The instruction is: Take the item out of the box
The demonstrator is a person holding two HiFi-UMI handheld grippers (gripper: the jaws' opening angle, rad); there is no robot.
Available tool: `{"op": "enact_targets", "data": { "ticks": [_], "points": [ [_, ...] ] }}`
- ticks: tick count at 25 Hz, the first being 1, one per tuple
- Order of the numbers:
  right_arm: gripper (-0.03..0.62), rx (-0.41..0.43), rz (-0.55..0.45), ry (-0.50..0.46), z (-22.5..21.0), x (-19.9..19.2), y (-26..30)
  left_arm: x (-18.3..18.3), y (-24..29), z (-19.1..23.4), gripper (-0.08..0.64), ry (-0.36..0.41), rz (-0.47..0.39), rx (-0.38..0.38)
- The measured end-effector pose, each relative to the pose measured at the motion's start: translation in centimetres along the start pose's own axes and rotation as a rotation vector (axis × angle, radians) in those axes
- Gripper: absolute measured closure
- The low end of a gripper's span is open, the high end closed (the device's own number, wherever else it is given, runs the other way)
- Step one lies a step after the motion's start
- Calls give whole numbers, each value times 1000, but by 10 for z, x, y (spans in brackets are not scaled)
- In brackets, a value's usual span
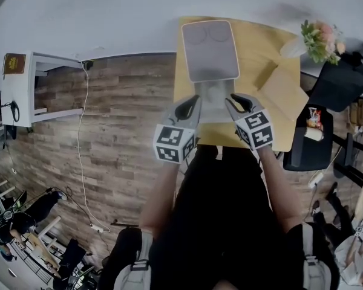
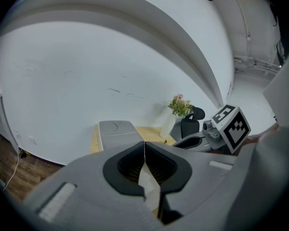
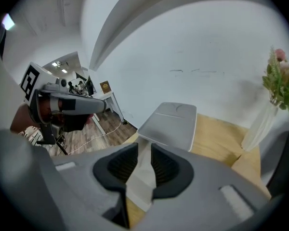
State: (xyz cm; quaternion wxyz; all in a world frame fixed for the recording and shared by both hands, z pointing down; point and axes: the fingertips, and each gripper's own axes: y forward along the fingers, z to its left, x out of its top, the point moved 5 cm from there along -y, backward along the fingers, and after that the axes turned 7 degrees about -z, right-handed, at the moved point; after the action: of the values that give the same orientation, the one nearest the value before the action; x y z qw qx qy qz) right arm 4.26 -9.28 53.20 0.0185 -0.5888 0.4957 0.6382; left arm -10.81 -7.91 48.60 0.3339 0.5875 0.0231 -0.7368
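A grey box stands on the wooden table (image 1: 263,50) with its lid (image 1: 210,50) raised and its lower part (image 1: 213,96) in front of me. What lies inside does not show. My left gripper (image 1: 192,106) is at the left side of the box's lower part, its jaw tips meeting, shut (image 2: 144,146). On the right side sits my right gripper (image 1: 235,104); its jaws stand slightly apart (image 3: 144,150), and the pale box front shows through the gap. The lid (image 3: 171,124) rises just beyond the jaws.
A vase of flowers (image 1: 317,40) stands at the table's far right corner, with a tan flat piece (image 1: 284,89) near it. A black chair (image 1: 314,135) sits to the right, a white shelf (image 1: 33,89) far left. Cables cross the wood floor.
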Motion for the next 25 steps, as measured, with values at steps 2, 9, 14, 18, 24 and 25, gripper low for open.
{"op": "enact_targets", "data": {
  "ticks": [2, 9, 14, 18, 24, 25],
  "points": [
    [498, 3, 26, -4, 2, -5, 10, -4, -1, 0, 548, -4, 5, 2],
    [474, -39, 121, 22, 6, -25, 41, -13, -12, 6, 548, -26, 9, 17],
    [448, -40, 181, 24, 10, -39, 60, -20, -20, 11, 548, -31, 10, 33],
    [420, -63, 222, 10, 11, -49, 72, -25, -27, 14, 548, -37, 8, 53],
    [414, -86, 254, 8, 7, -59, 92, -35, -41, 18, 548, -73, 0, 89],
    [413, -84, 264, 3, 7, -60, 95, -36, -43, 18, 548, -76, 0, 93]
  ]
}}
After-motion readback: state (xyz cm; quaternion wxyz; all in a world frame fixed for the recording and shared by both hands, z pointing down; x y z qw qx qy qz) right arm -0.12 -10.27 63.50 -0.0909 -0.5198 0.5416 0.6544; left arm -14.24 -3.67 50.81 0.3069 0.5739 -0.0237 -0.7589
